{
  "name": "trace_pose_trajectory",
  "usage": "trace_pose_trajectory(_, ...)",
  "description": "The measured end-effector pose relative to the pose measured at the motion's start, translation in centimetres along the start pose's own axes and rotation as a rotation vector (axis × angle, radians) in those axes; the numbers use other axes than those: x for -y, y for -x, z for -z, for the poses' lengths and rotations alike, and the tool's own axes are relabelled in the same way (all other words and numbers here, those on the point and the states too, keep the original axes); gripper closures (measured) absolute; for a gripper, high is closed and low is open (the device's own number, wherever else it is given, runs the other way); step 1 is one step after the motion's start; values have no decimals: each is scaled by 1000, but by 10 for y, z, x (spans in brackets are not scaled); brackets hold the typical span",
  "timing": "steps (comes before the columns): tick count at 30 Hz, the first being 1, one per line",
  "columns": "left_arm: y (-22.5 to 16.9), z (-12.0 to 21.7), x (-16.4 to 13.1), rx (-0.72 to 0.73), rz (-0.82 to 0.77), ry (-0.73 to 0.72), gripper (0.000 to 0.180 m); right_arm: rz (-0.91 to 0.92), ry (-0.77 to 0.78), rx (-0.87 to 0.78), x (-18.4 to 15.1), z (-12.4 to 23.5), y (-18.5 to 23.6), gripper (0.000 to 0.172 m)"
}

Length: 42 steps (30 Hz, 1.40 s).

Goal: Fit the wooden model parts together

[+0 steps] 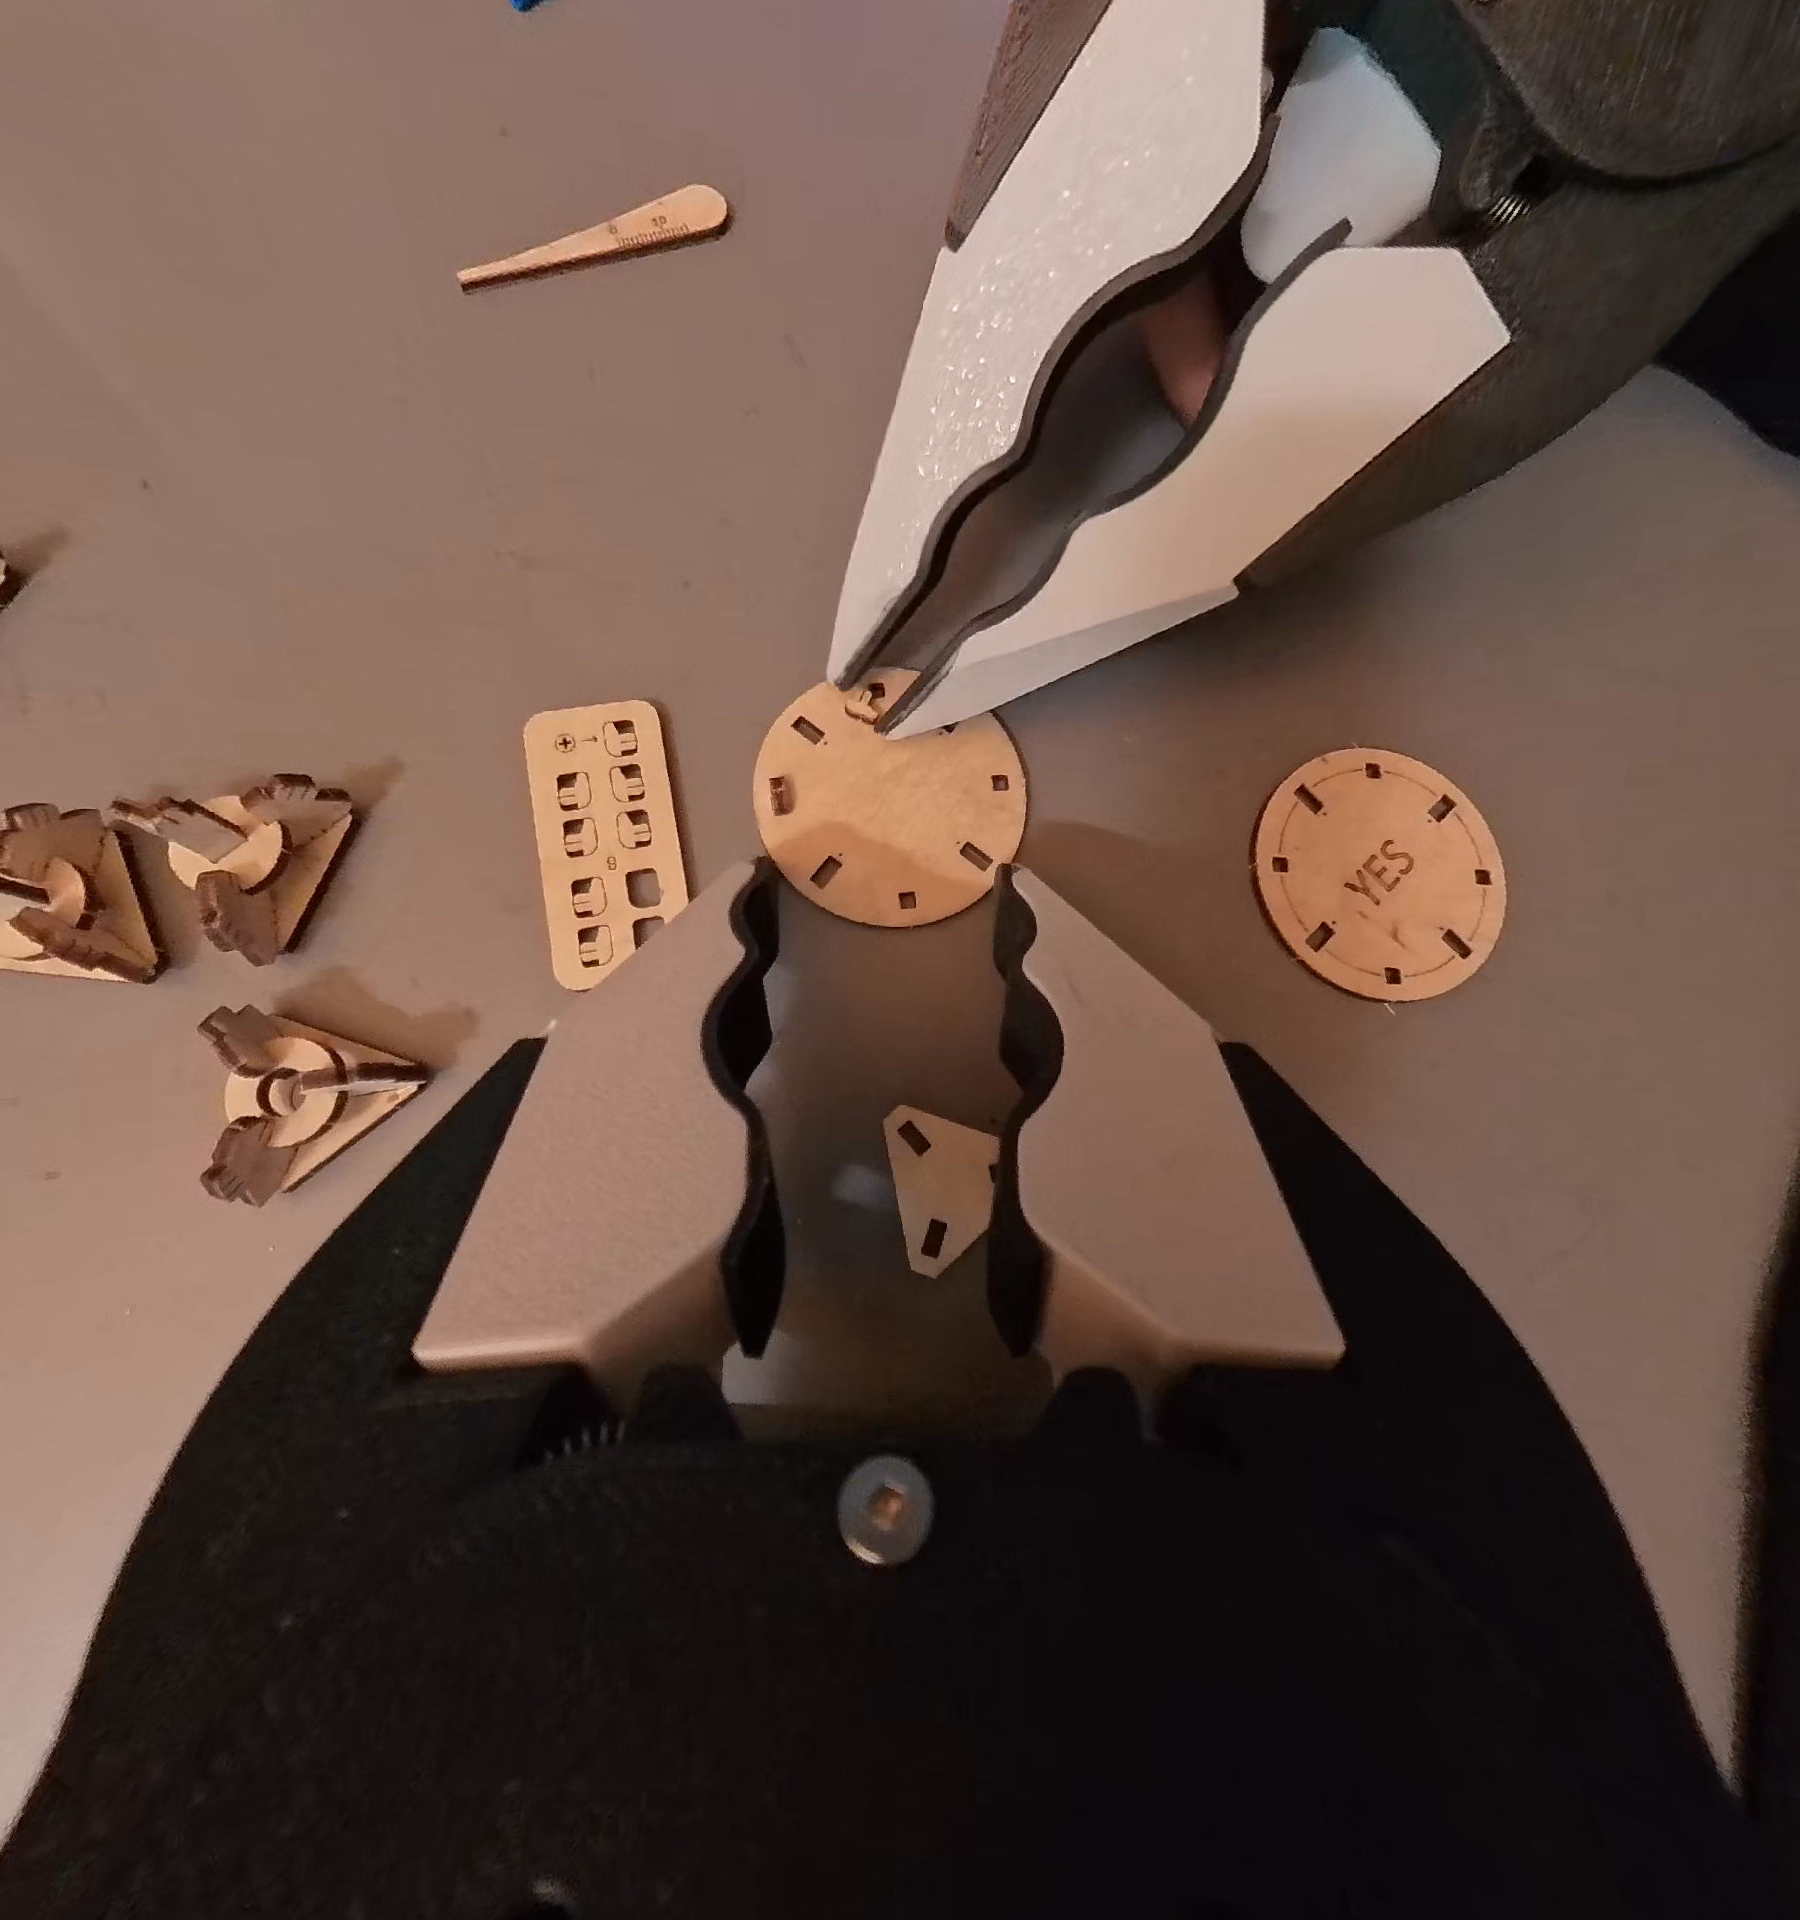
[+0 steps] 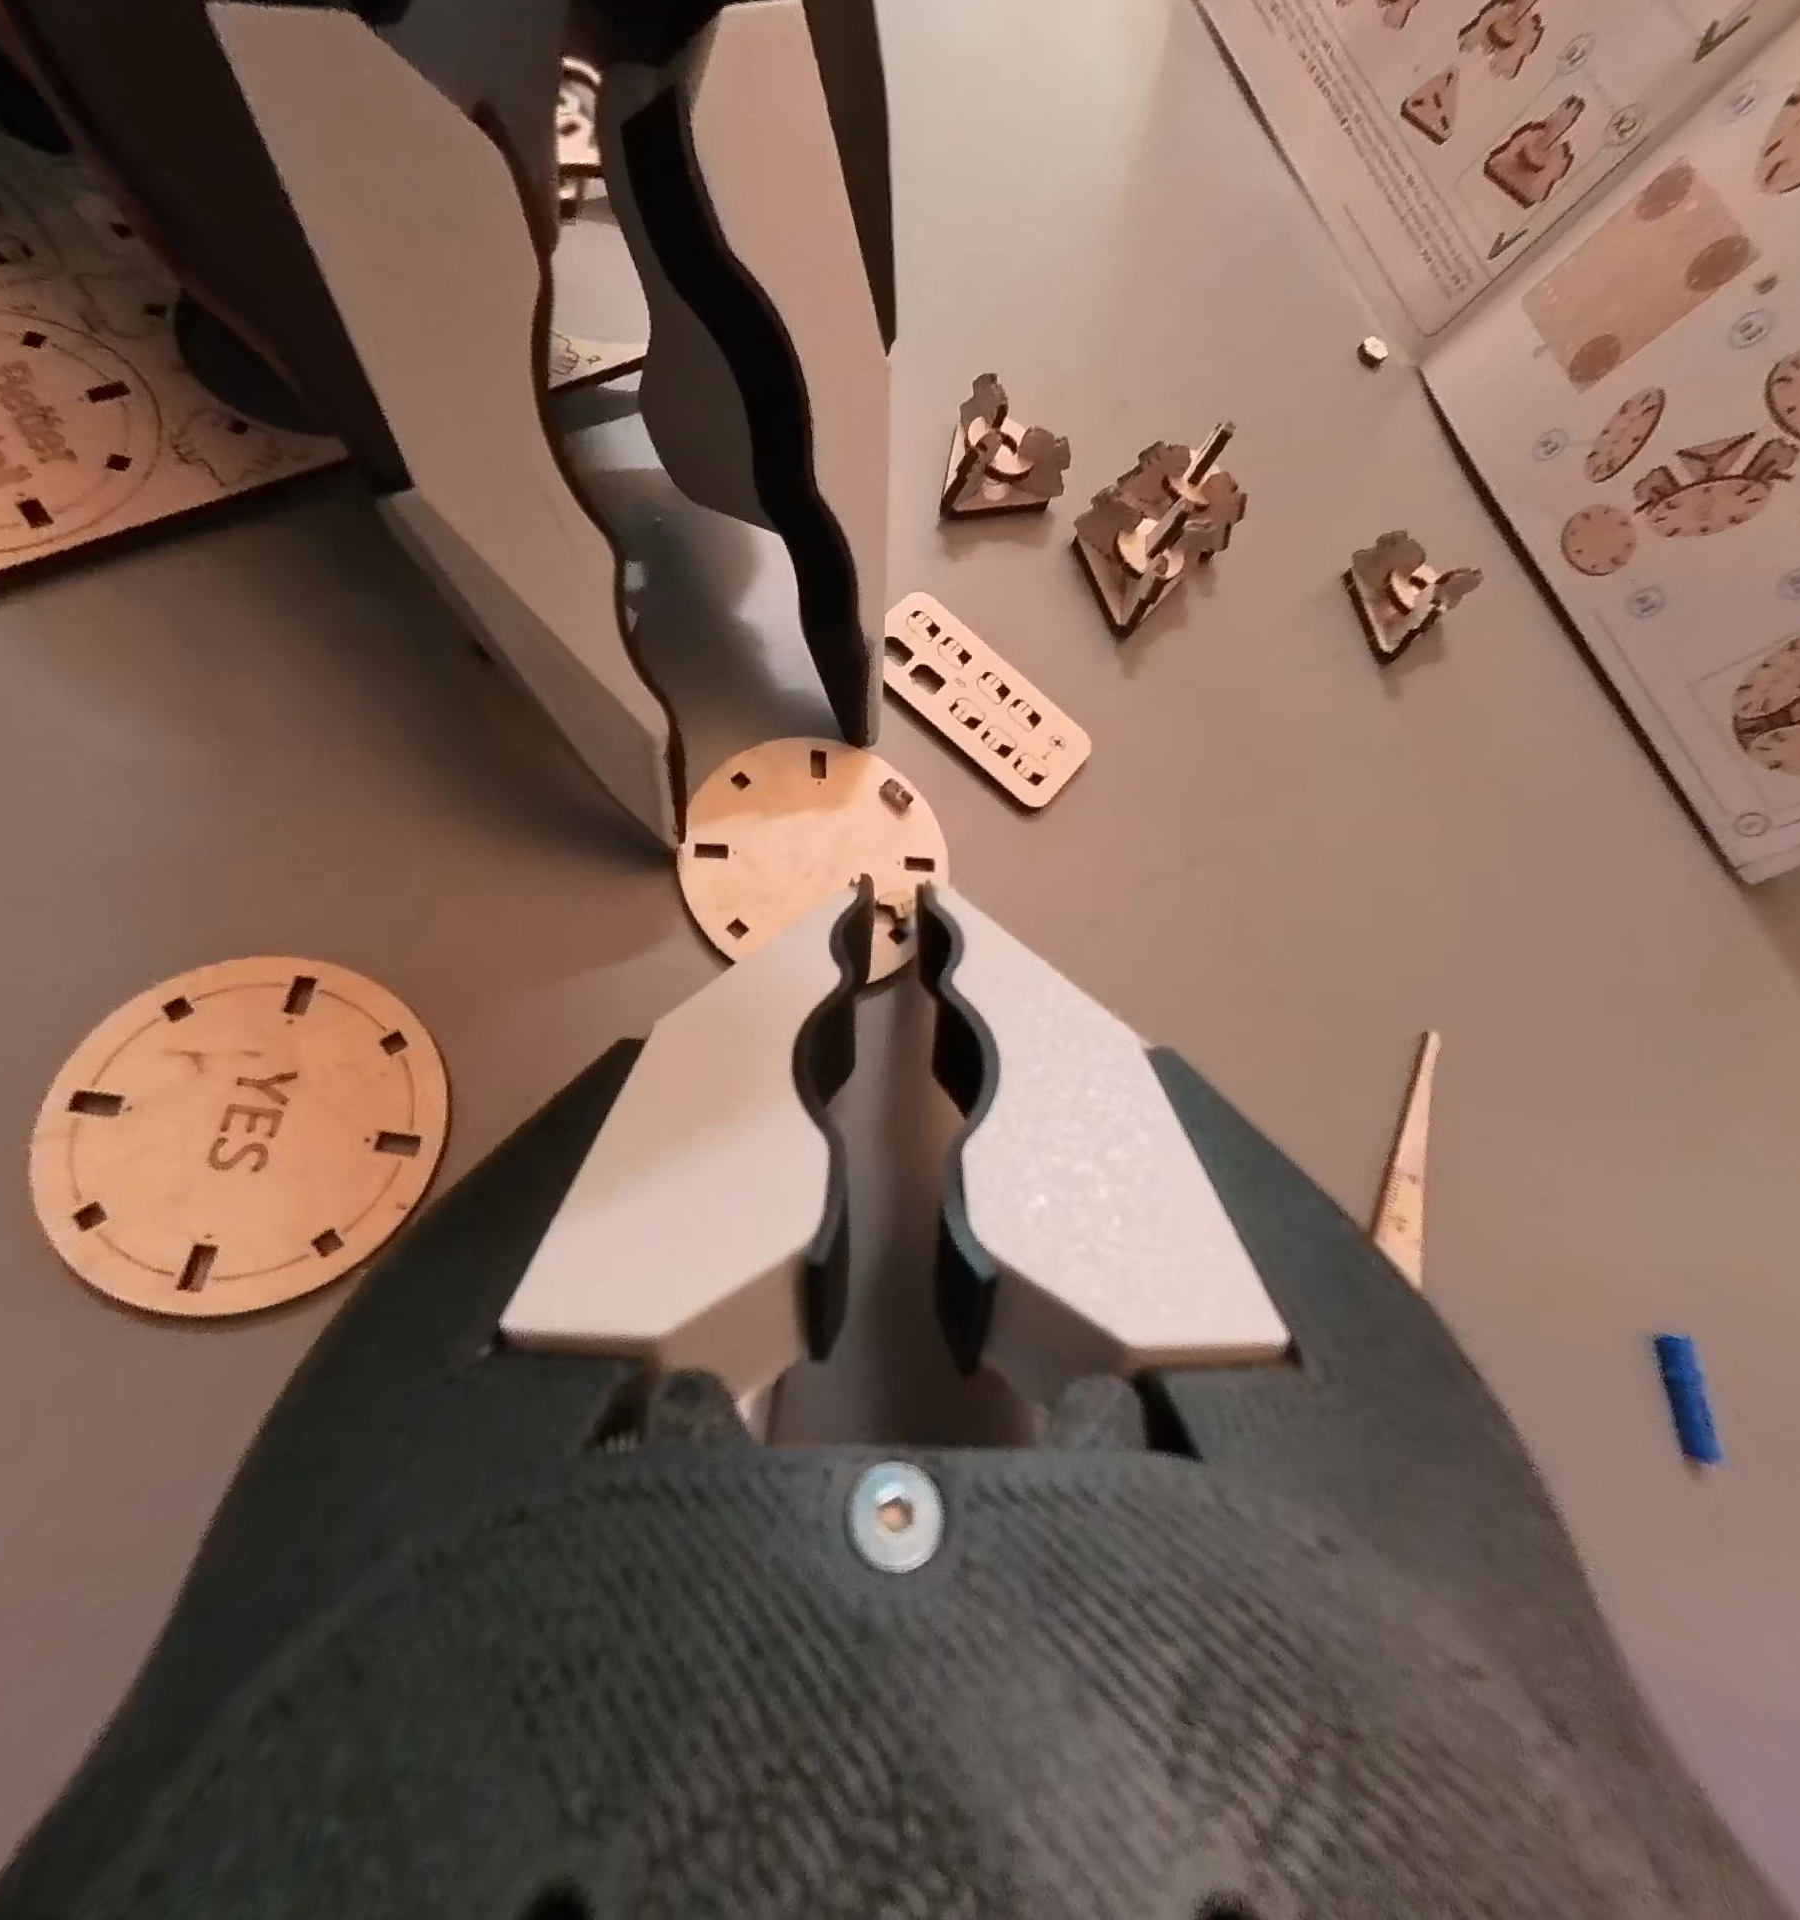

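left claw [image 1: 880, 883] — gripping the slotted wooden disc [image 1: 891, 805] by its near rim at frame centre | right claw [image 1: 880, 707] — reaching in from upper right, fingertips straddling a small wooden peg [image 1: 863, 710] at the far rim, grip uncertain

We look down steeply and from close by along each pair of tongs at the desk [image 1: 252, 416]. The two views face each other from opposite sides, and both share the slotted wooden disc [image 1: 891, 821] and the engraved disc [image 2: 241, 1132].

Pale tan wooden discs [image 1: 891, 821] with dark slots; grey table [image 1: 252, 416]; white-and-black fingers [image 2: 1062, 1091]; blue strip [image 2: 1689, 1400].
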<state>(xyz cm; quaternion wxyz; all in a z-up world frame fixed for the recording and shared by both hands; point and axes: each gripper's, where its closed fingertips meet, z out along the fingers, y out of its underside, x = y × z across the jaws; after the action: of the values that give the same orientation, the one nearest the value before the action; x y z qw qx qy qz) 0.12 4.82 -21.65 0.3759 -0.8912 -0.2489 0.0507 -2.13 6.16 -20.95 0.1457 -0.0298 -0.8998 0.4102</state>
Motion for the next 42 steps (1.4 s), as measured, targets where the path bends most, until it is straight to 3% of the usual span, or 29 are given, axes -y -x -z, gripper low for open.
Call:
trace_pose_trajectory(13,-2,2,2,-60,46,-18,138,-147,-36,83,4,4,-1,169)
trace_pose_trajectory(17,-6,10,11,-125,65,-93,139,-172,-223,100,28,22,-2,169)
trace_pose_trajectory(22,-23,34,44,-285,71,-343,139,-301,-566,249,75,59,7,169)
trace_pose_trajectory(27,-34,61,68,-433,128,-529,141,-458,-730,424,94,76,11,170)
trace_pose_trajectory(34,-42,82,78,-666,277,-631,153,-521,-745,499,96,70,15,170)
trace_pose_trajectory(42,-38,83,79,-759,380,-643,158,-521,-783,526,100,75,17,170)
